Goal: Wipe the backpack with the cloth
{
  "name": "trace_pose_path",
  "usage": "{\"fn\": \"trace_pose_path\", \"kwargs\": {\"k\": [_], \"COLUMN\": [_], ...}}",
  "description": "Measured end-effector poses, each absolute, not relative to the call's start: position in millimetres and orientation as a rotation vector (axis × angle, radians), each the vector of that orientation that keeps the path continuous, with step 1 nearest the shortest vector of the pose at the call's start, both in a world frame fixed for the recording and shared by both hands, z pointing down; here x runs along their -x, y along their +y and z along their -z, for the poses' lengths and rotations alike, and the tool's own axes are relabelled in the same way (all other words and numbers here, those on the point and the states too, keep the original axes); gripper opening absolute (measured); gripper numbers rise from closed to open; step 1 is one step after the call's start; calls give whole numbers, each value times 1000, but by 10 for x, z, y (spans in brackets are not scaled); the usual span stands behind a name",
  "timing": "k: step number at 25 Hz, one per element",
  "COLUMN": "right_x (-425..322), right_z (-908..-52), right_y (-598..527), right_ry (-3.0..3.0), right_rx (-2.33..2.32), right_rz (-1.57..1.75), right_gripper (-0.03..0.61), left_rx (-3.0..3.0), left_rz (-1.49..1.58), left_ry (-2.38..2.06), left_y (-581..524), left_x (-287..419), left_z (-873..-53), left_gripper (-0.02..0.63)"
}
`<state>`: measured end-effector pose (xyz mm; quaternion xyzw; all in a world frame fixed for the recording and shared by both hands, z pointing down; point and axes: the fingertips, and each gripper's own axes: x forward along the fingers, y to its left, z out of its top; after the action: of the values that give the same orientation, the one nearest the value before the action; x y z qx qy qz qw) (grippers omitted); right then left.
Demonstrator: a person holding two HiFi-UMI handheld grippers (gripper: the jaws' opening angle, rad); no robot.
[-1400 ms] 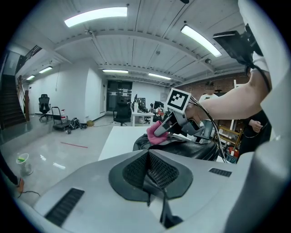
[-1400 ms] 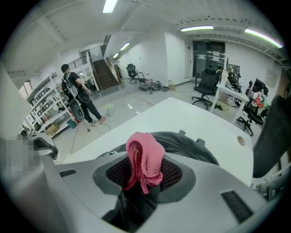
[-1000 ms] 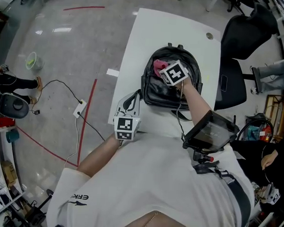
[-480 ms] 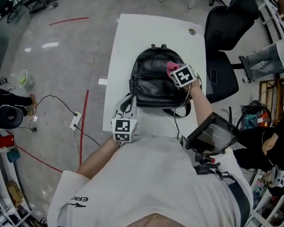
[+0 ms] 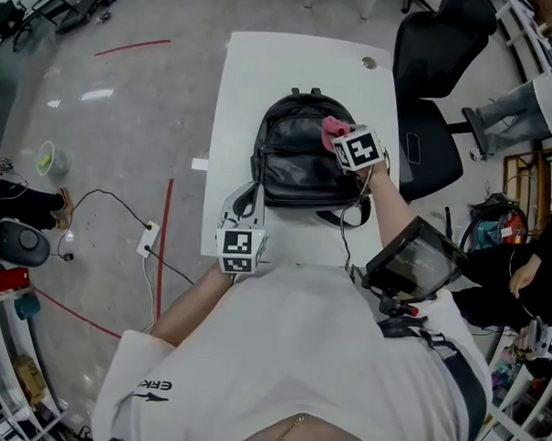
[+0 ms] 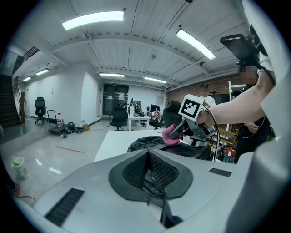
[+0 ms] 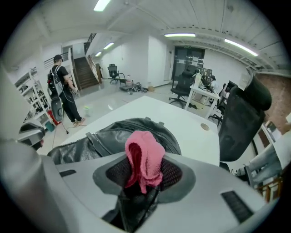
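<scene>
Right of centre in the head view, I had the pink cloth (image 5: 334, 127) on the backpack (image 5: 297, 161).
A second before, the cloth lay left of the bag's middle, near its top; it had since travelled across to the upper right side, with almost no shift in the last half second. The right gripper (image 5: 340, 137) kept its jaws clamped on the cloth, which bunched up between the pads and touched the black leather. The left gripper (image 5: 246, 194) stayed at the bag's lower left corner, jaws closed, with a fold of the black material pinched between them. The backpack lay flat at the middle of the white table (image 5: 233, 113).
</scene>
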<state>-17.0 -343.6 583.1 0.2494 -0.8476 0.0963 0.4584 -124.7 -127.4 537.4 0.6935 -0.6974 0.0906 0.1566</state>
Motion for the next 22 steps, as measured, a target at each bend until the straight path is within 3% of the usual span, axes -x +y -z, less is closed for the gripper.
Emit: {"fn": "trace_pose_path", "kwargs": {"k": [12, 22], "right_x": [1376, 1184], "right_z": [-5706, -5871], "right_y": [-2484, -2399], "right_ry": [-2249, -2190], "right_rx": [-280, -314], "right_rz": [-197, -126], "right_gripper": [147, 147], "left_rx": [-1908, -1957], "left_rz": [-279, -276], "left_ry": [-2050, -2018], "left_y": [-1068, -1036], "left_x": [1405, 1398], "left_z": [-5420, -5430], "left_gripper": [3, 3]}}
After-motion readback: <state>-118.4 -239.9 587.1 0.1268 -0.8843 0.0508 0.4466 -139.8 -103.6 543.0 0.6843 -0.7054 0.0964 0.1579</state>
